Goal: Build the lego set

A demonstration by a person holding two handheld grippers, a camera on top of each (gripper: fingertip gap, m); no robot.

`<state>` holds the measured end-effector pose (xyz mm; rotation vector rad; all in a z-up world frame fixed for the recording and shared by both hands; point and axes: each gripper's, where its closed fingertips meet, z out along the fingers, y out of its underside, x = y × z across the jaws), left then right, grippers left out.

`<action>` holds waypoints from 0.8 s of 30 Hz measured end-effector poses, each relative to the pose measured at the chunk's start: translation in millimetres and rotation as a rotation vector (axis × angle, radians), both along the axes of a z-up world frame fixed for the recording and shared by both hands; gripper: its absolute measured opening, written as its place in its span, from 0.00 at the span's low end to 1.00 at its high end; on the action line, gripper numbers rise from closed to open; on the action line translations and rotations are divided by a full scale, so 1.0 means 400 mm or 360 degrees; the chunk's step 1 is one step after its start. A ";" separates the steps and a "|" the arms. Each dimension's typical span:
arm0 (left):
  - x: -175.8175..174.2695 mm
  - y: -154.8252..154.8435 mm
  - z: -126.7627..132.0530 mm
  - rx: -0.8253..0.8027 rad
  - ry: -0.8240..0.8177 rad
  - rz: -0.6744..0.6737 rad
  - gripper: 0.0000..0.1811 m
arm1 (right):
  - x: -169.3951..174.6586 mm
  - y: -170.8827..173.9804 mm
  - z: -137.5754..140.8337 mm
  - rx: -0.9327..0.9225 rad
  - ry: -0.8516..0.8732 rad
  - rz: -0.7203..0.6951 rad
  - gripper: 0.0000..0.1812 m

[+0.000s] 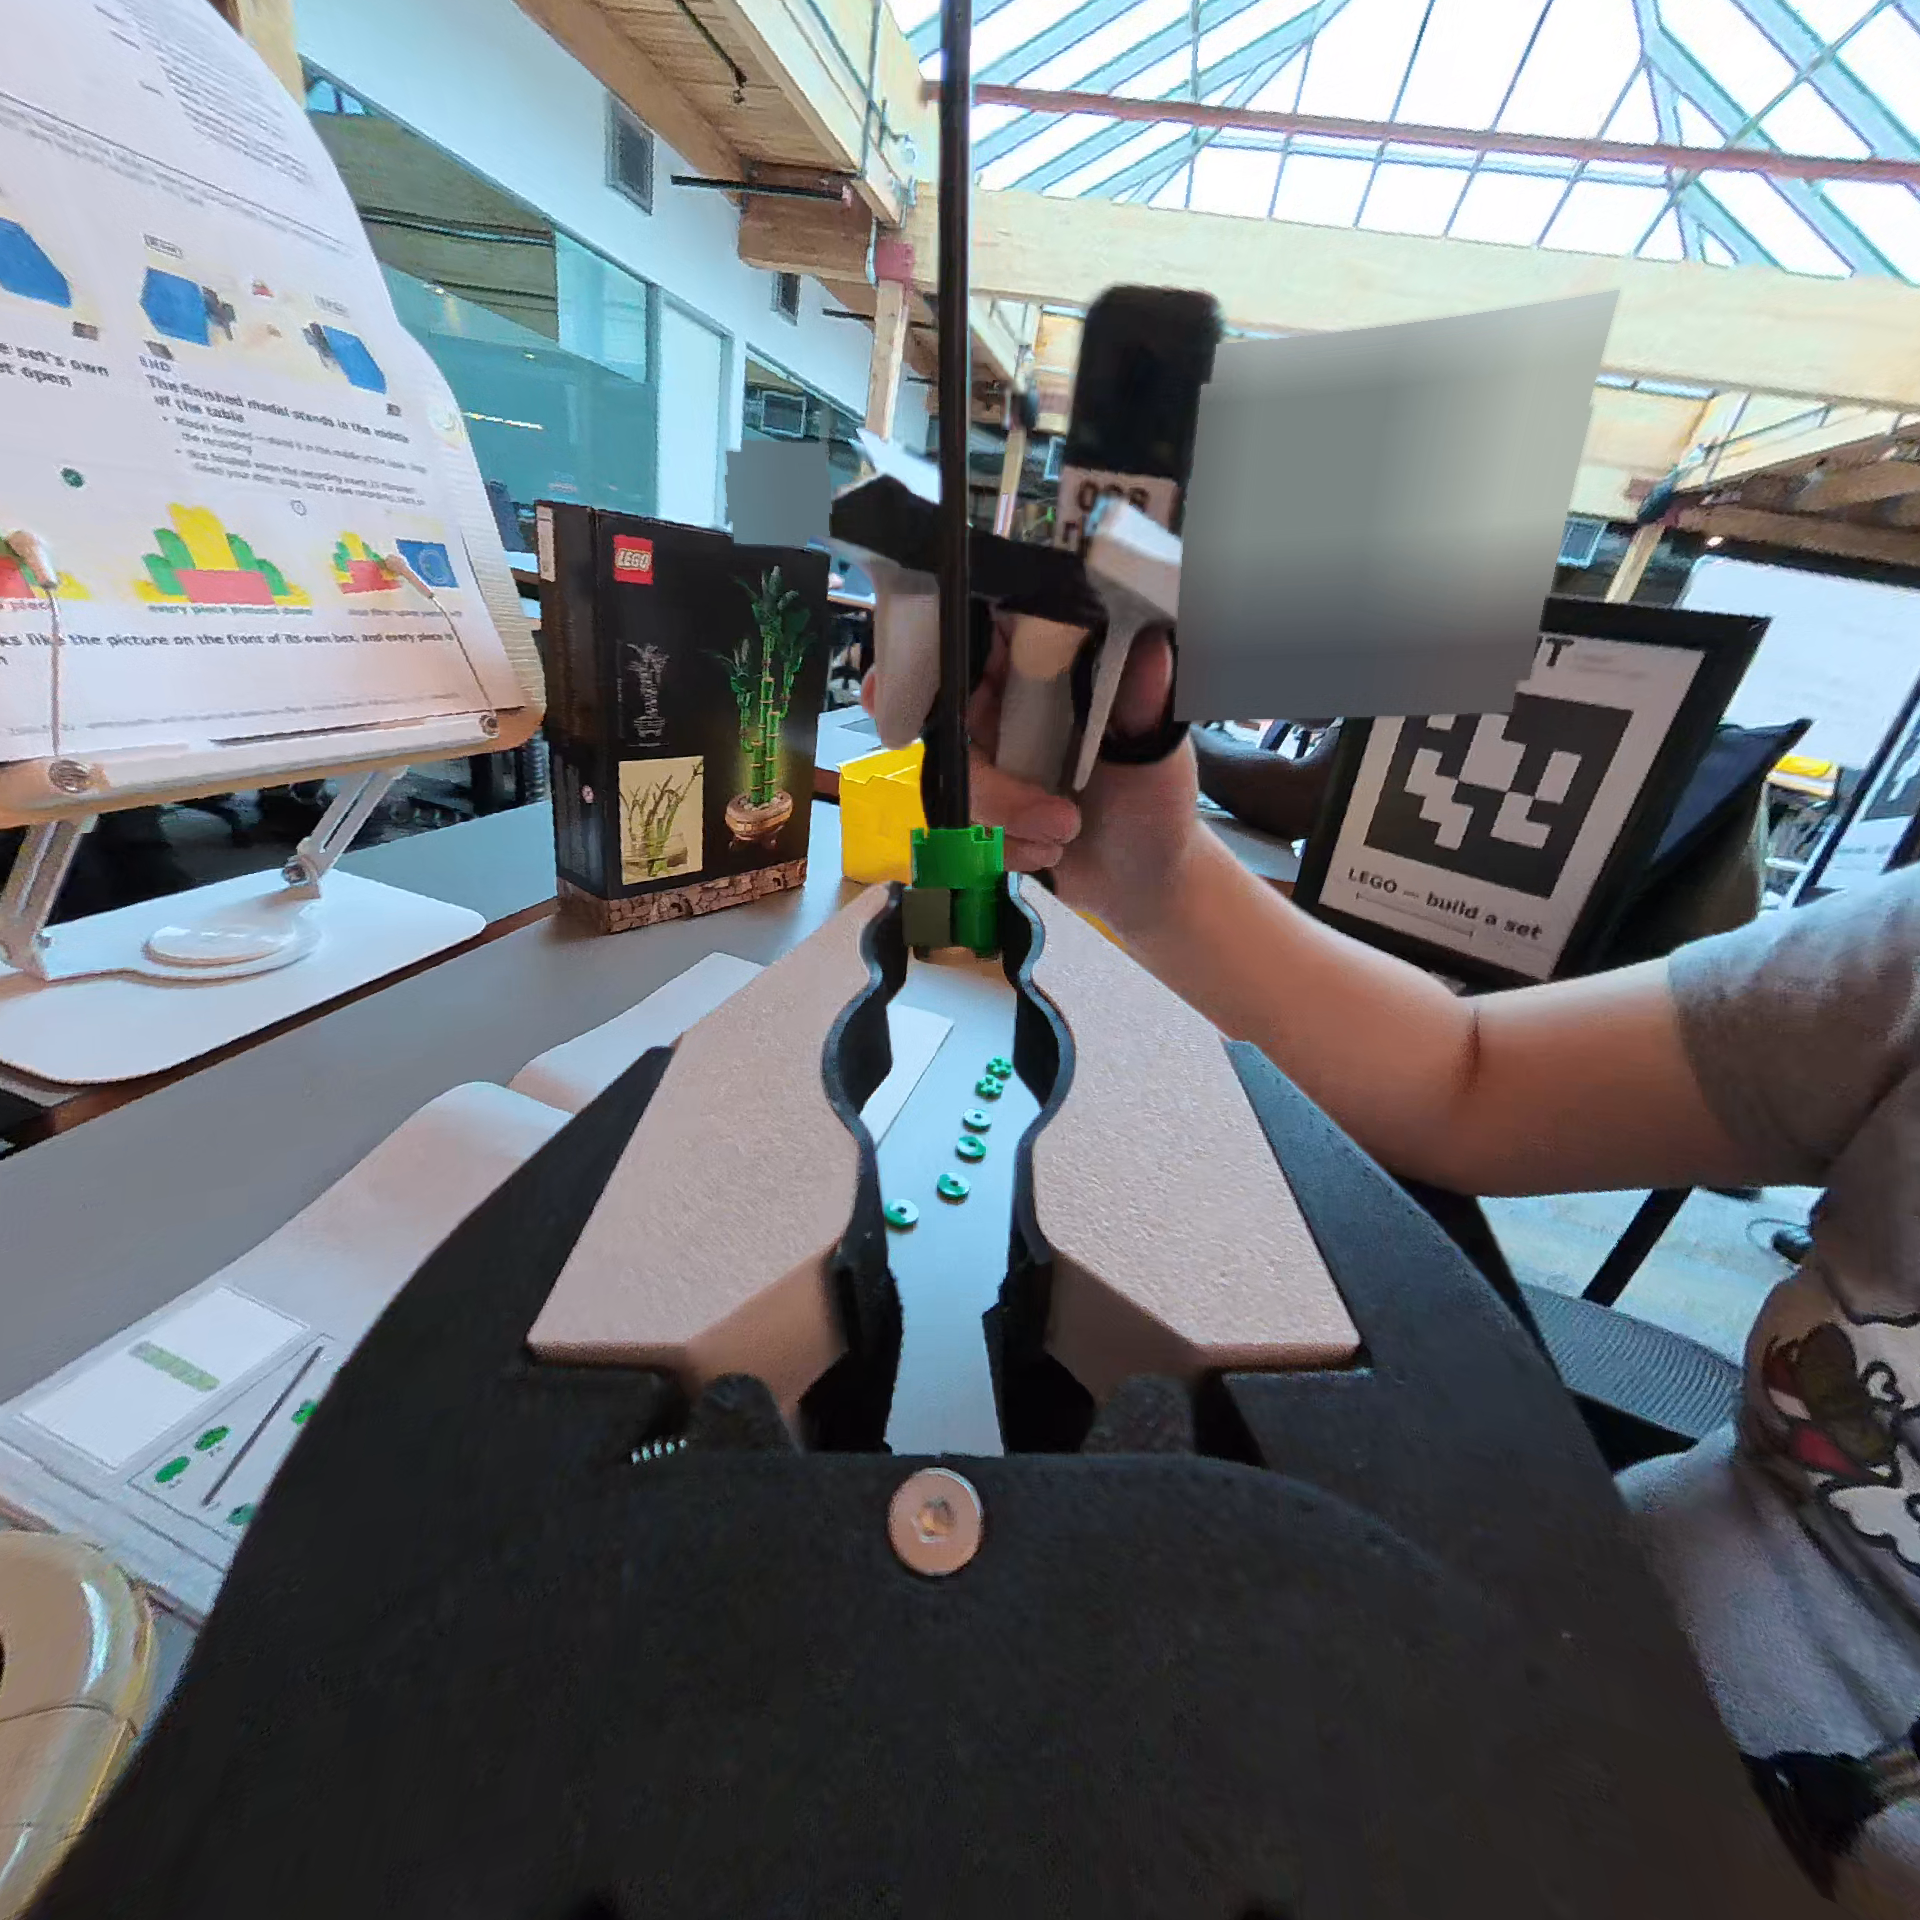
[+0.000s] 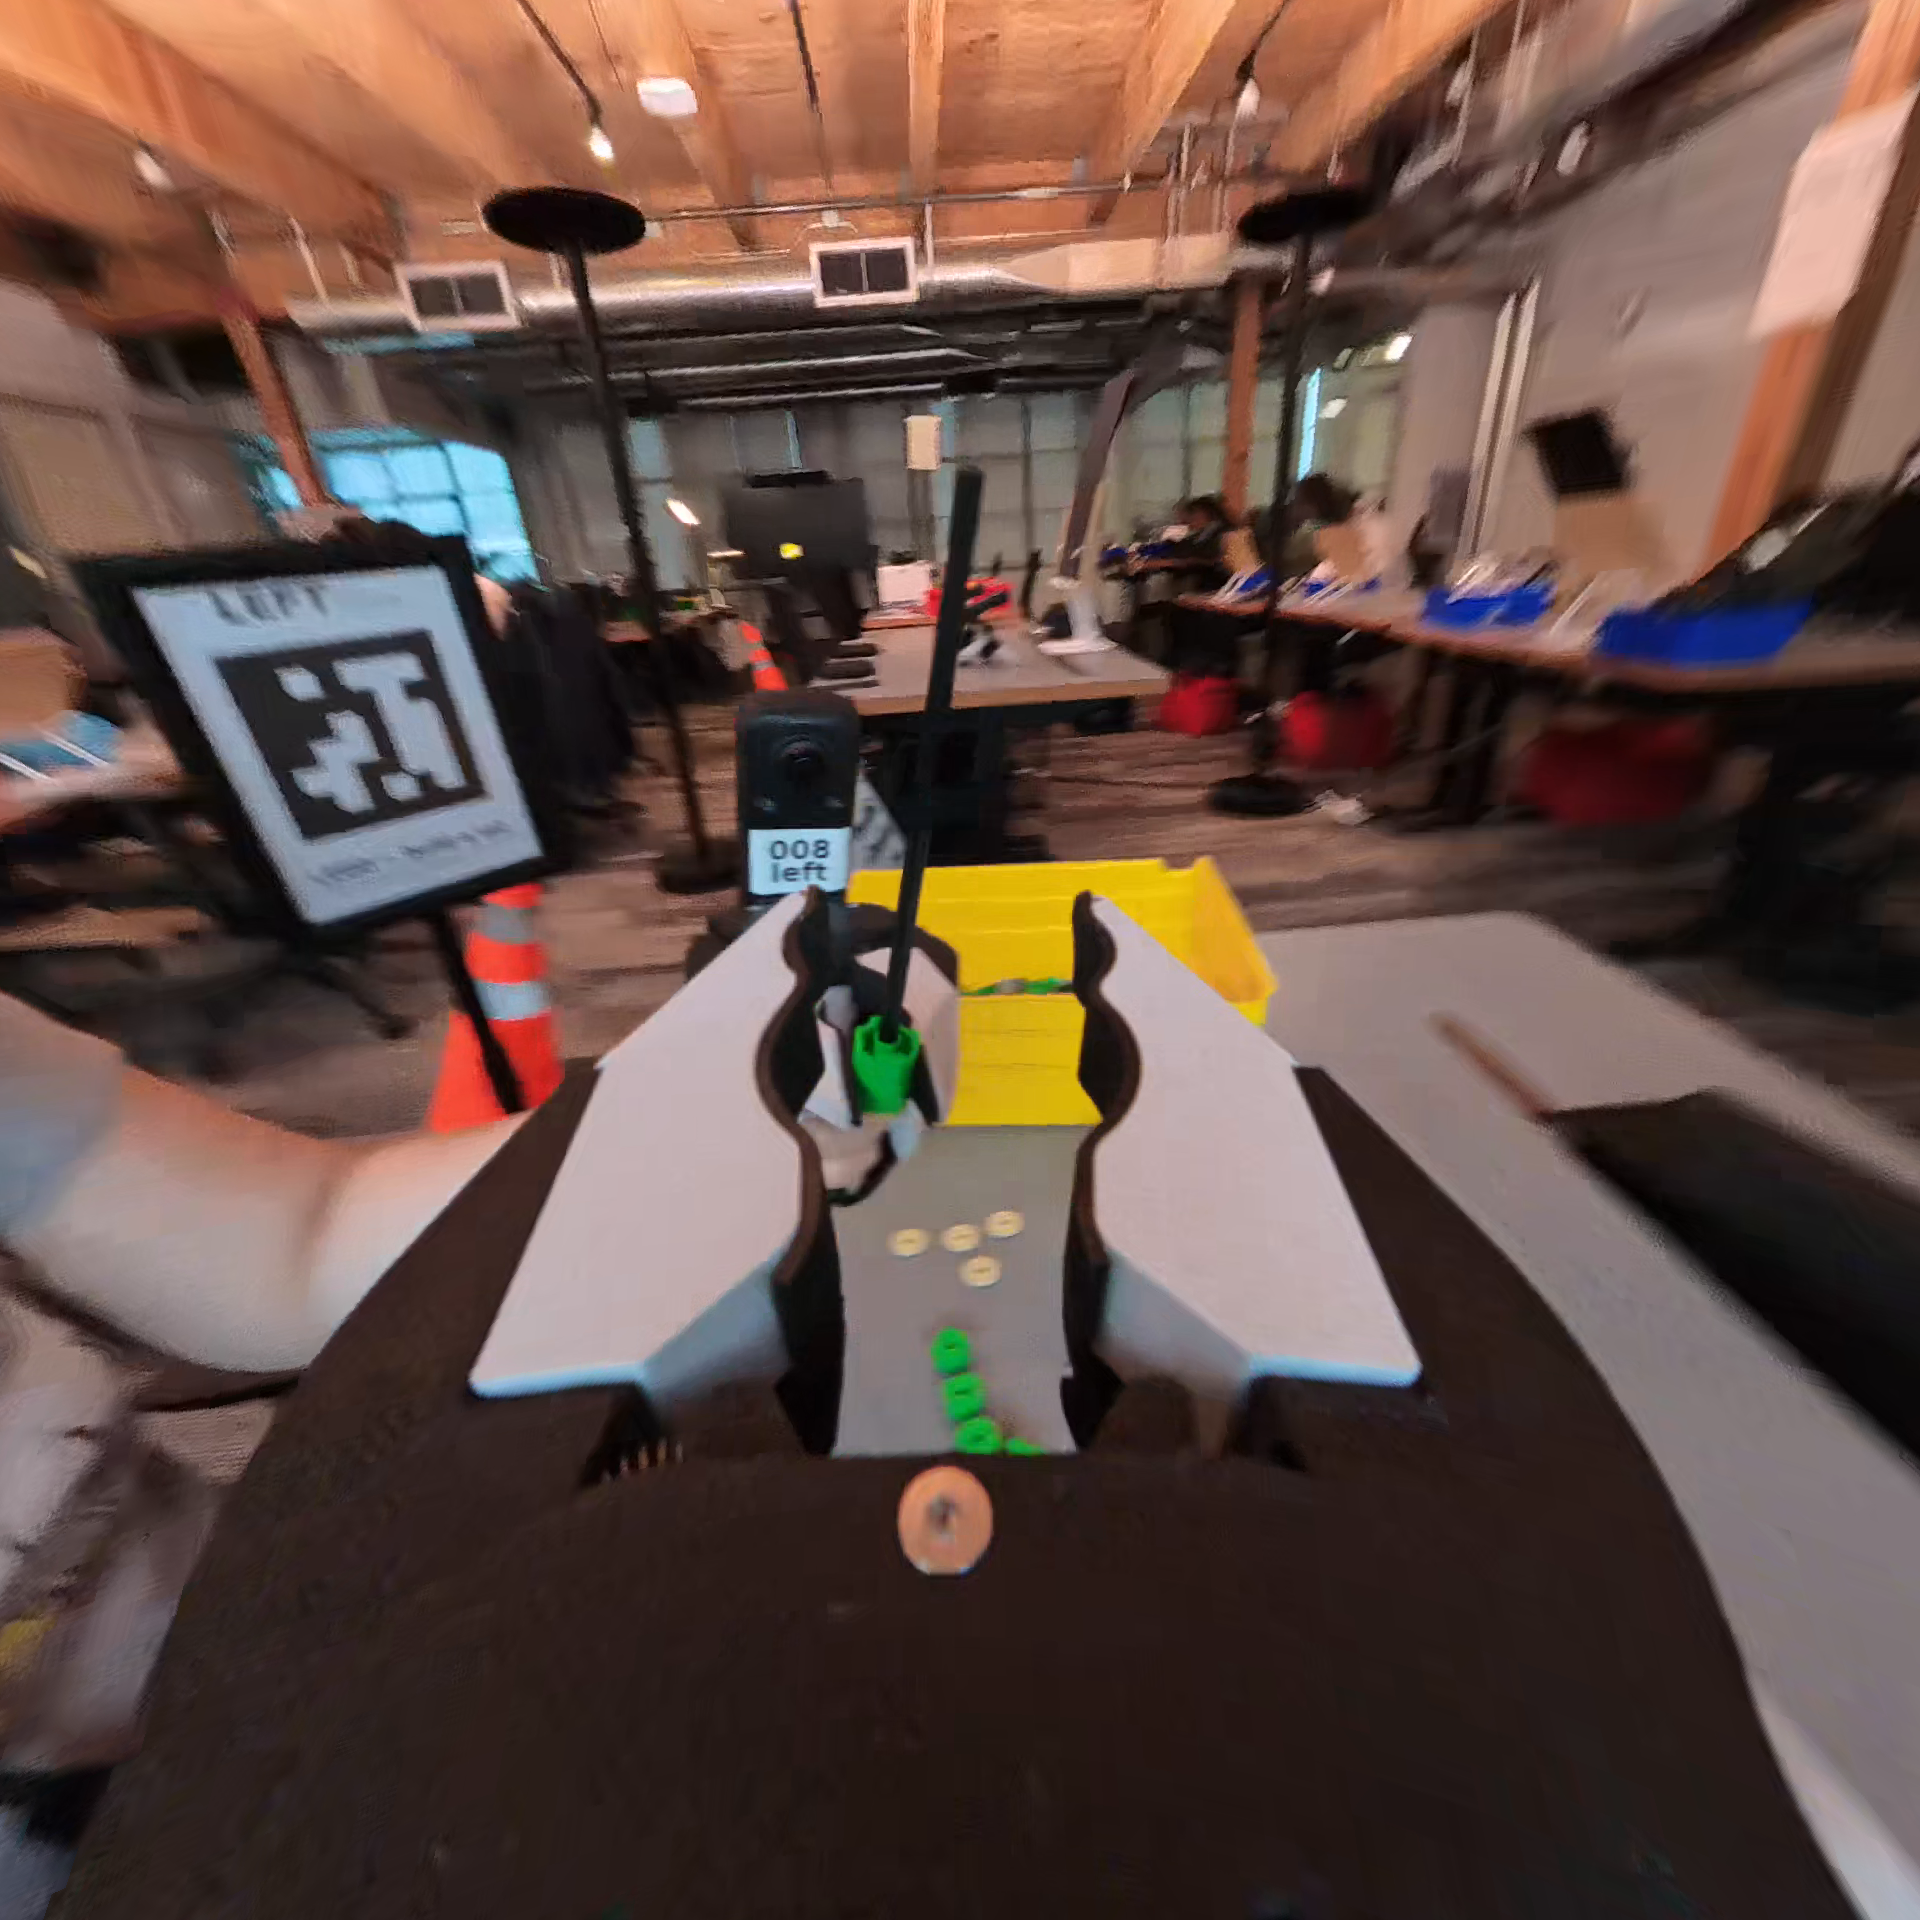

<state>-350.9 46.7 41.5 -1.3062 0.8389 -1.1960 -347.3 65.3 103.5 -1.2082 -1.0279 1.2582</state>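
Observation:
My left gripper (image 1: 954, 906) has tan fingers and is shut on a green lego stack (image 1: 958, 883) threaded on a long black rod (image 1: 953, 416) that stands upright. My right gripper (image 2: 945, 925) has white fingers and is open and empty. It points at the left gripper (image 2: 881, 1086), which holds the green stack (image 2: 883, 1065) and rod (image 2: 940, 748) in the gap ahead. In the left wrist view the right gripper (image 1: 971, 675) sits just behind the rod, held by a hand. Small green round pieces (image 1: 971, 1143) and tan rings (image 2: 961, 1242) lie on the grey table (image 1: 312, 1122).
A yellow bin (image 2: 1039, 935) stands beyond the grippers. A black lego box (image 1: 686, 717) and a stand with an instruction sheet (image 1: 208, 416) are at the left. Framed marker boards (image 1: 1507, 790) (image 2: 332, 727) stand nearby. An instruction booklet (image 1: 177, 1423) lies near left. One gripper's finger ends stand about 6 cm off the other's.

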 end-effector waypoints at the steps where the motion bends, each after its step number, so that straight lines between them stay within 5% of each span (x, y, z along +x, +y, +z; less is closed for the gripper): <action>1: 0.006 -0.003 -0.006 0.0011 0.0030 -0.0007 0.08 | -0.007 -0.006 -0.005 -0.0073 0.0006 0.0065 0.24; 7: 0.021 -0.008 -0.026 0.0081 0.0157 0.0014 0.08 | -0.038 -0.033 -0.021 -0.0004 -0.0040 0.0102 0.01; 24: 0.018 0.016 -0.052 0.0041 0.0243 0.0102 0.08 | -0.040 -0.014 -0.058 0.0045 -0.0115 0.0027 0.01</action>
